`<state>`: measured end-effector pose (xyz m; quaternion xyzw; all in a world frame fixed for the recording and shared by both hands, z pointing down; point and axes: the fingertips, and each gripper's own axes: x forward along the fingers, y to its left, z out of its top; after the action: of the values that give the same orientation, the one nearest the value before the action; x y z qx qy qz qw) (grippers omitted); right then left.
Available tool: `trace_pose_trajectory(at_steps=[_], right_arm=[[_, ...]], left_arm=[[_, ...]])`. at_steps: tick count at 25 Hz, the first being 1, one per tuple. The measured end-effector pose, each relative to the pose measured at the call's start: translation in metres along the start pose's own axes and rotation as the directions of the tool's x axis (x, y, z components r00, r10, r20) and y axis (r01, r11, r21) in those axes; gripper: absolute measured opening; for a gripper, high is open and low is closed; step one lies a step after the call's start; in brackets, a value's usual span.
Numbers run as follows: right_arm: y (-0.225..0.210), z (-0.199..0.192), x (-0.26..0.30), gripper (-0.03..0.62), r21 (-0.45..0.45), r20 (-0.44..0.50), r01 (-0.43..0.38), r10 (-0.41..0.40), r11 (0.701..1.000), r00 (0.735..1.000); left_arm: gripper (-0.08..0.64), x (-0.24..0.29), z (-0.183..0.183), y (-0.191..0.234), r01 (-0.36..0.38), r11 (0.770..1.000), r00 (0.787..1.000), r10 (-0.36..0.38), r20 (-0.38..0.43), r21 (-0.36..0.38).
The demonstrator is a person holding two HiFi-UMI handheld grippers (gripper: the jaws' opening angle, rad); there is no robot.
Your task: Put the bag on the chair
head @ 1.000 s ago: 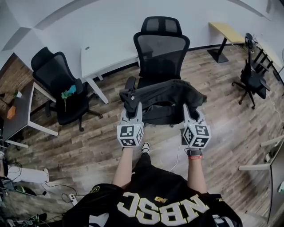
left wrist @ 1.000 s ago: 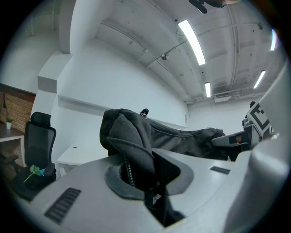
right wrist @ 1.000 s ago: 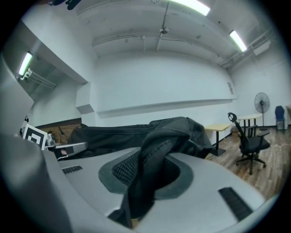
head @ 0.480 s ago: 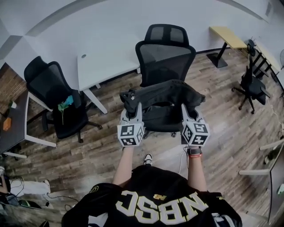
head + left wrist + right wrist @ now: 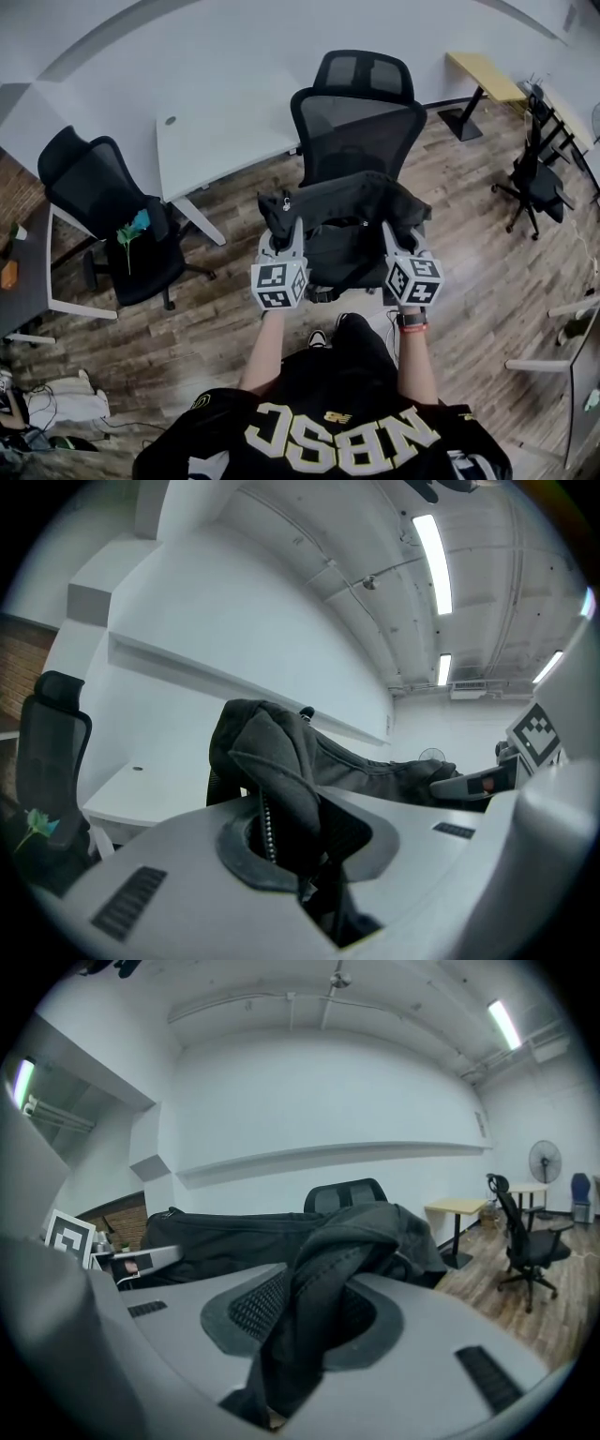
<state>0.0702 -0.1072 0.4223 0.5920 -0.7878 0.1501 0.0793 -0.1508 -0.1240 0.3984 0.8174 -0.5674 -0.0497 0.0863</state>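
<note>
We are holding the bag (image 5: 347,202) at the chair (image 5: 361,122), left hand-held gripper (image 5: 281,244) clamping it, right hand-held gripper (image 5: 397,244) opening around its fabric, release still pending

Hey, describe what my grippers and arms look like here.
Both the left gripper and right gripper have pale grey jaws and a white cube with black square markers. The right gripper's jaws are opening, bag fabric between them. Black short-sleeved jersey, pale lettering; a red-trimmed watch on the right wrist.
</note>
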Motion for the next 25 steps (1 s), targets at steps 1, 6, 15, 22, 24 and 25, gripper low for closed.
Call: trace_pose_trajectory(at_steps=[1, 6, 15, 22, 24, 25], right_arm=[[-0.002, -0.001, 0.006, 0.11, 0.002, -0.004, 0.0, 0.0, 1.0, 1.0], [-0.023, -0.008, 0.04, 0.115, 0.028, -0.022, 0.004, -0.004, 1.0, 1.0], [-0.066, 0.0, 0.107, 0.11, 0.081, -0.054, 0.031, -0.027, 0.996, 0.998], [-0.105, -0.017, 0.154, 0.112, 0.097, -0.14, 0.042, -0.028, 0.994, 0.99], [-0.115, -0.03, 0.165, 0.112, 0.087, -0.185, 0.049, -0.032, 0.995, 0.982], [-0.121, -0.037, 0.169, 0.112, 0.085, -0.21, 0.054, -0.036, 0.995, 0.977]], left_arm=[[0.057, 0.006, -0.002, 0.002, 0.0, 1.0, 1.0, 0.0, -0.004, -0.005], [0.057, 0.041, -0.019, 0.005, 0.016, 1.0, 0.999, -0.017, -0.037, -0.014], [0.057, 0.124, -0.038, 0.014, -0.011, 1.0, 0.995, 0.01, -0.099, -0.01], [0.057, 0.181, -0.07, 0.014, 0.001, 1.0, 0.981, -0.006, -0.192, -0.025], [0.057, 0.192, -0.089, 0.014, 0.004, 1.0, 0.969, -0.012, -0.245, -0.031], [0.057, 0.197, -0.1, 0.014, 0.005, 0.999, 0.962, -0.015, -0.274, -0.037]])
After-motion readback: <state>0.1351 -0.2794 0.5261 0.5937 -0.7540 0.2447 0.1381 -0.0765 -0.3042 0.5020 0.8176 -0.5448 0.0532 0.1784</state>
